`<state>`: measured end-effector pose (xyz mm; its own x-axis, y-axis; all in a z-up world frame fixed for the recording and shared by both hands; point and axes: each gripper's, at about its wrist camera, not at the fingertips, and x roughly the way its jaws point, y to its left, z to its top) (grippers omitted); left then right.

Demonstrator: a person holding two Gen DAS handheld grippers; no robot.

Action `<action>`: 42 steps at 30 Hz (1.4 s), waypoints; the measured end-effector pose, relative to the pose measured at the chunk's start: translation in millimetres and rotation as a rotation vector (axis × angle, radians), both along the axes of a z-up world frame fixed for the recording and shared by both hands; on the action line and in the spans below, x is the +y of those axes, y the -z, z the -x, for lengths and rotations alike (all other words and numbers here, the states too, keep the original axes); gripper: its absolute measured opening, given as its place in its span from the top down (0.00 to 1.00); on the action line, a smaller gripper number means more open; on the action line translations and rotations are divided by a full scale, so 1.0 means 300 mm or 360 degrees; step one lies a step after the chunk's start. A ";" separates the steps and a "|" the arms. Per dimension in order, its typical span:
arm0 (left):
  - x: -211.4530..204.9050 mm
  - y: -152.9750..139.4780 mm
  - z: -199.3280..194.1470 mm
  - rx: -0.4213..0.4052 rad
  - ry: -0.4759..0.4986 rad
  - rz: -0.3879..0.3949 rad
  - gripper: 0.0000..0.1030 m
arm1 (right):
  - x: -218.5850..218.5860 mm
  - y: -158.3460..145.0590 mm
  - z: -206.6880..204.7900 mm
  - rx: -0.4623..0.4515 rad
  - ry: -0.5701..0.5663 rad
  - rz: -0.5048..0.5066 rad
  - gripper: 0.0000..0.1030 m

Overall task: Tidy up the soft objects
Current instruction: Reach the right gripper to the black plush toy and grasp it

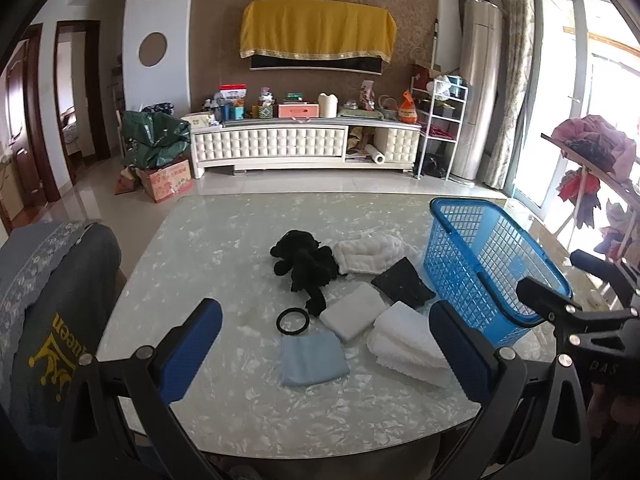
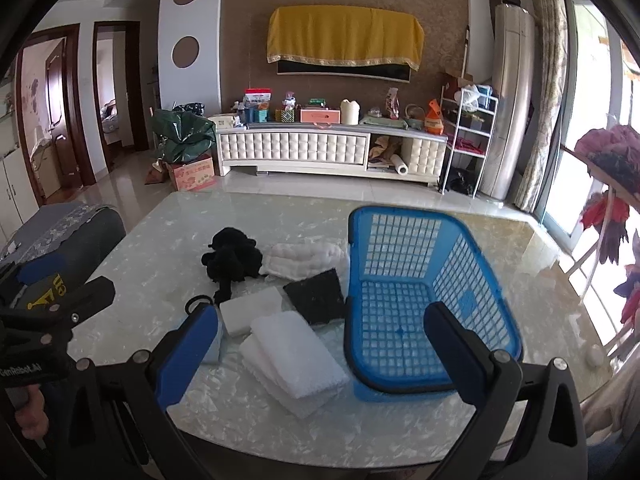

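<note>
Left gripper (image 1: 324, 344) and right gripper (image 2: 320, 344): jaws spread wide, holding nothing, above the table (image 1: 208, 248). Folded cloths and black plush toy (image 1: 304, 264) lie left of the blue basket (image 2: 400, 292); folded white towel (image 2: 294, 360) lies just beside it; basket contains nothing.

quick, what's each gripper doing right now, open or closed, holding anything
Left gripper: open, holding nothing, above the marbled table.
Right gripper: open, holding nothing, facing the empty blue plastic mesh basket.
</note>
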<state>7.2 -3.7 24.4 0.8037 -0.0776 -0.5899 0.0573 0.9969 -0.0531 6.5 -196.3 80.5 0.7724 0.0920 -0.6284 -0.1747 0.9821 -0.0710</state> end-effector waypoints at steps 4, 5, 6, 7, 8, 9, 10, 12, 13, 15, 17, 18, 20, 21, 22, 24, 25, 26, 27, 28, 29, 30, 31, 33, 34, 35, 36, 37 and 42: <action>0.013 -0.040 -0.033 -0.0005 0.0016 -0.0095 0.00 | 0.005 -0.020 -0.043 0.0018 -0.0036 0.0033 0.00; 0.020 -0.052 -0.046 -0.0004 0.0035 -0.0122 0.00 | 0.008 -0.027 -0.058 0.0025 -0.0045 0.0039 0.00; 0.027 -0.062 -0.063 0.0016 0.0063 -0.0145 0.00 | 0.012 -0.032 -0.075 0.0035 -0.0054 0.0048 0.00; 0.037 -0.066 -0.081 0.0051 0.0076 -0.0161 0.00 | 0.016 -0.034 -0.089 0.0043 -0.0064 0.0055 0.00; 0.050 -0.069 -0.103 0.0099 0.0089 -0.0169 0.00 | 0.020 -0.035 -0.100 0.0053 -0.0074 0.0061 0.00; 0.066 -0.070 -0.127 0.0146 0.0101 -0.0171 0.00 | 0.023 -0.035 -0.112 0.0063 -0.0083 0.0067 0.00; 0.078 -0.068 -0.143 0.0171 0.0106 -0.0171 0.00 | 0.034 -0.035 -0.134 0.0080 -0.0100 0.0081 0.00; 0.116 -0.068 -0.183 0.0208 0.0111 -0.0176 0.00 | 0.056 -0.029 -0.169 0.0113 -0.0129 0.0113 0.00; 0.134 -0.067 -0.201 0.0214 0.0110 -0.0184 0.00 | 0.062 -0.024 -0.177 0.0128 -0.0147 0.0125 0.00; 0.178 -0.058 -0.244 0.0233 0.0100 -0.0189 0.00 | 0.090 -0.011 -0.212 0.0173 -0.0194 0.0165 0.00; 0.212 -0.041 -0.272 0.0258 0.0097 -0.0163 0.00 | 0.122 0.008 -0.257 0.0244 -0.0252 0.0176 0.00; 0.234 -0.029 -0.291 0.0276 0.0098 -0.0144 0.00 | 0.135 0.017 -0.278 0.0276 -0.0274 0.0176 0.00; 0.264 -0.007 -0.317 0.0304 0.0100 -0.0120 0.00 | 0.171 0.045 -0.321 0.0341 -0.0320 0.0181 0.00; 0.280 0.011 -0.331 0.0321 0.0100 -0.0105 0.00 | 0.186 0.056 -0.339 0.0367 -0.0339 0.0189 0.00; 0.290 0.018 -0.341 0.0332 0.0099 -0.0098 0.00 | 0.204 0.071 -0.359 0.0394 -0.0359 0.0199 0.00; 0.315 0.057 -0.368 0.0372 0.0104 -0.0076 0.00 | 0.243 0.108 -0.402 0.0457 -0.0397 0.0210 0.00; 0.324 0.074 -0.378 0.0385 0.0110 -0.0072 0.00 | 0.255 0.122 -0.419 0.0493 -0.0408 0.0209 0.00; 0.330 0.088 -0.384 0.0394 0.0112 -0.0068 0.00 | 0.266 0.131 -0.434 0.0522 -0.0418 0.0206 0.00; 0.334 0.103 -0.392 0.0408 0.0115 -0.0065 0.00 | 0.285 0.152 -0.453 0.0560 -0.0435 0.0199 0.01; 0.342 0.121 -0.400 0.0424 0.0116 -0.0062 0.00 | 0.298 0.163 -0.466 0.0585 -0.0445 0.0198 0.04; 0.350 0.146 -0.411 0.0444 0.0115 -0.0058 0.00 | 0.317 0.180 -0.484 0.0615 -0.0454 0.0197 0.05; 0.358 0.163 -0.420 0.0459 0.0117 -0.0054 0.00 | 0.337 0.201 -0.504 0.0653 -0.0465 0.0194 0.07; 0.363 0.173 -0.422 0.0467 0.0118 -0.0050 0.00 | 0.346 0.211 -0.518 0.0682 -0.0471 0.0193 0.08; 0.379 0.209 -0.439 0.0495 0.0114 -0.0034 0.00 | 0.387 0.246 -0.553 0.0736 -0.0483 0.0204 0.09; 0.386 0.221 -0.448 0.0501 0.0112 -0.0029 0.00 | 0.410 0.265 -0.577 0.0758 -0.0481 0.0218 0.10; 0.394 0.233 -0.457 0.0513 0.0111 -0.0021 0.00 | 0.430 0.286 -0.596 0.0783 -0.0483 0.0230 0.10; 0.402 0.240 -0.463 0.0519 0.0108 -0.0016 0.00 | 0.443 0.294 -0.609 0.0802 -0.0483 0.0238 0.12; 0.412 0.253 -0.471 0.0524 0.0099 -0.0006 0.00 | 0.459 0.314 -0.628 0.0830 -0.0477 0.0247 0.12; 0.450 0.309 -0.499 0.0569 0.0077 0.0031 0.00 | 0.517 0.412 -0.725 0.0977 -0.0438 0.0225 0.18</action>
